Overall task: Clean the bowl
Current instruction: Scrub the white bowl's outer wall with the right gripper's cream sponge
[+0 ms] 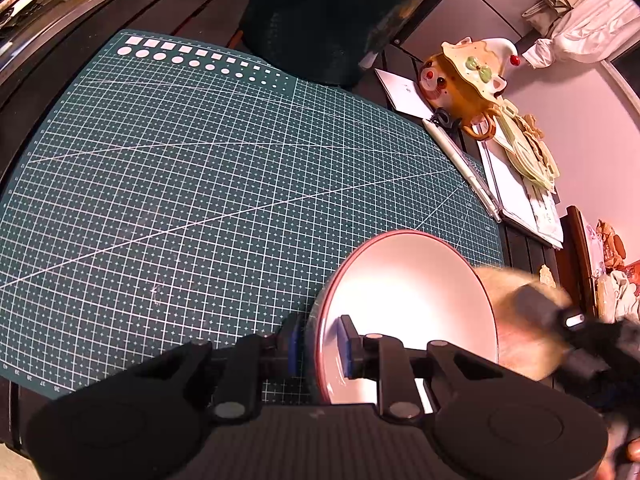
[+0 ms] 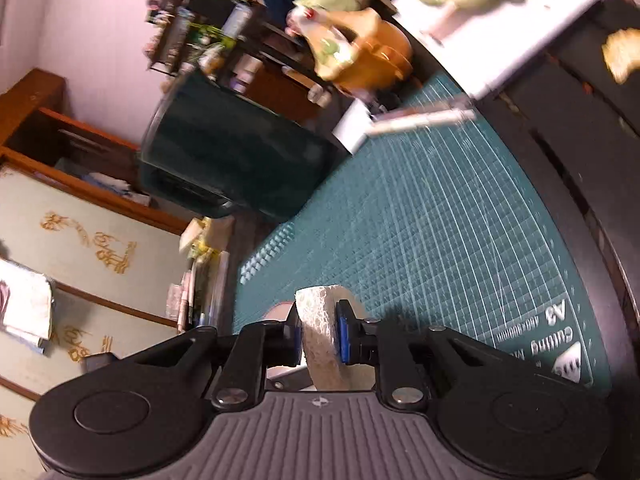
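Left tool (image 1: pixel 318 350): clamped on rim of bowl (image 1: pixel 412 292) (tilted over green mat (image 1: pixel 200 184));
Right tool (image 2: pixel 319 338): gripping a sponge (image 2: pixel 320 320) (blurred)

Wrist cams close, angled down – share mat (image 1: pixel 200 168) (green).

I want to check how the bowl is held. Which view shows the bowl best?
The left wrist view: the bowl shows its pale inside and red rim, with the left gripper clamped on that rim. The right wrist view shows only a sliver behind the sponge.

Lived-in home room, cutting mat (image 1: pixel 200 184), ceramic teapot (image 1: pixel 464 80), wooden cupboard (image 2: pixel 80 184)
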`<state>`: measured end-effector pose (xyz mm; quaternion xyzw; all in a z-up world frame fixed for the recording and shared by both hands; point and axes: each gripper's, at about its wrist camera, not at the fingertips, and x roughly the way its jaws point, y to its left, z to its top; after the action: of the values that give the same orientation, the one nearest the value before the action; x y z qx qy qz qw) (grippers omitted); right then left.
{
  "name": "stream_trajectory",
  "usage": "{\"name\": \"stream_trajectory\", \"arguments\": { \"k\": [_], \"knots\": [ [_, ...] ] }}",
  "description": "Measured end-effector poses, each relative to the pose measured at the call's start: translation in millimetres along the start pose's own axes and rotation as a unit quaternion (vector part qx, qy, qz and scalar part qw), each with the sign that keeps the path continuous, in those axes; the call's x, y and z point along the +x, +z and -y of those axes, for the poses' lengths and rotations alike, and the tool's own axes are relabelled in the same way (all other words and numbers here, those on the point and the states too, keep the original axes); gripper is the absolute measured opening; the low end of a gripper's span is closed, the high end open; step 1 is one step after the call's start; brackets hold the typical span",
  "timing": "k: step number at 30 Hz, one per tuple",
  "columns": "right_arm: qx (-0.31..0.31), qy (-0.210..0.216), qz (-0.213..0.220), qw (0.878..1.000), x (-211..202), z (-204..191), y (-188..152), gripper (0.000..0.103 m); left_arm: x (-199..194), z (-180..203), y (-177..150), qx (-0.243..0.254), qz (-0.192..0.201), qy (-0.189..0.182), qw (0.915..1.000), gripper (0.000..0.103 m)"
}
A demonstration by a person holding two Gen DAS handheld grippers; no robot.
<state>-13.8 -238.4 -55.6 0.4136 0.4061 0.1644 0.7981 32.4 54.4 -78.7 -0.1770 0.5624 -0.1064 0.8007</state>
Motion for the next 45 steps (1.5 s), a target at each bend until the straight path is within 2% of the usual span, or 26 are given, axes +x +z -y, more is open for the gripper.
{"name": "stream_trajectory", "arguments": {
  "k": [2, 5, 8, 13, 17, 22, 24, 25, 28, 31, 34, 41, 45],
  "knots": [
    [-0.006, 0.017, 0.022, 1.0, -10.2, -4.8, 3.3, 0.018, 1.7, 4.5, 3.4, 0.003, -0.001, 0.002, 1.0, 0.02],
    [-0.007, 0.002, 0.009, 1.0, -2.2, -1.5, 0.2, 0.018, 4.2, 8.6, 7.7, 0.001, 0.0, 0.002, 1.0, 0.02],
    [-0.001, -0.027, -0.022, 0.999, 13.8, 5.7, -6.3, 0.018, 5.6, 11.6, 11.2, 0.0, 0.001, 0.001, 1.0, 0.02],
    [-0.019, 0.014, 0.025, 0.999, -11.0, -6.9, 2.9, 0.018, 8.5, 15.2, 15.0, 0.002, 0.0, 0.002, 1.0, 0.02],
    [0.012, -0.021, -0.023, 0.999, 12.9, 9.7, -4.6, 0.018, 11.2, 17.6, 20.7, -0.002, -0.001, -0.001, 1.0, 0.019],
    [-0.02, 0.019, 0.034, 0.999, -14.8, -8.3, 3.7, 0.018, 14.5, 20.9, 25.6, 0.0, -0.001, -0.001, 1.0, 0.02],
    [-0.015, 0.002, 0.017, 1.0, -6.9, -3.7, 1.4, 0.018, 15.2, 19.6, 26.7, -0.001, -0.002, -0.003, 1.0, 0.019],
    [-0.007, -0.026, -0.015, 1.0, 6.8, 3.8, -3.5, 0.018, 14.6, 17.8, 26.1, -0.002, -0.002, -0.004, 1.0, 0.019],
    [0.013, -0.038, -0.024, 0.999, 14.1, 12.7, -10.2, 0.018, 15.3, 14.1, 28.2, -0.009, -0.003, -0.008, 0.9999, 0.019],
    [0.001, -0.012, -0.008, 1.0, 5.5, 3.9, -4.8, 0.018, 17.3, 20.7, 28.9, 0.002, 0.001, 0.0, 1.0, 0.017],
    [-0.008, -0.007, 0.001, 1.0, 3.9, 0.1, -7.3, 0.018, 18.4, 25.0, 31.3, 0.021, 0.013, 0.008, 0.9997, 0.018],
    [0.029, 0.008, -0.022, 0.999, -2.3, 8.2, -11.4, 0.018, 16.7, 10.5, 26.4, 0.016, 0.046, -0.024, 0.9985, 0.02],
    [0.037, 0.012, -0.033, 0.999, -5.6, 12.4, -9.7, 0.018, 13.8, 7.2, 27.1, 0.02, 0.038, -0.012, 0.999, 0.019]
  ]
}}
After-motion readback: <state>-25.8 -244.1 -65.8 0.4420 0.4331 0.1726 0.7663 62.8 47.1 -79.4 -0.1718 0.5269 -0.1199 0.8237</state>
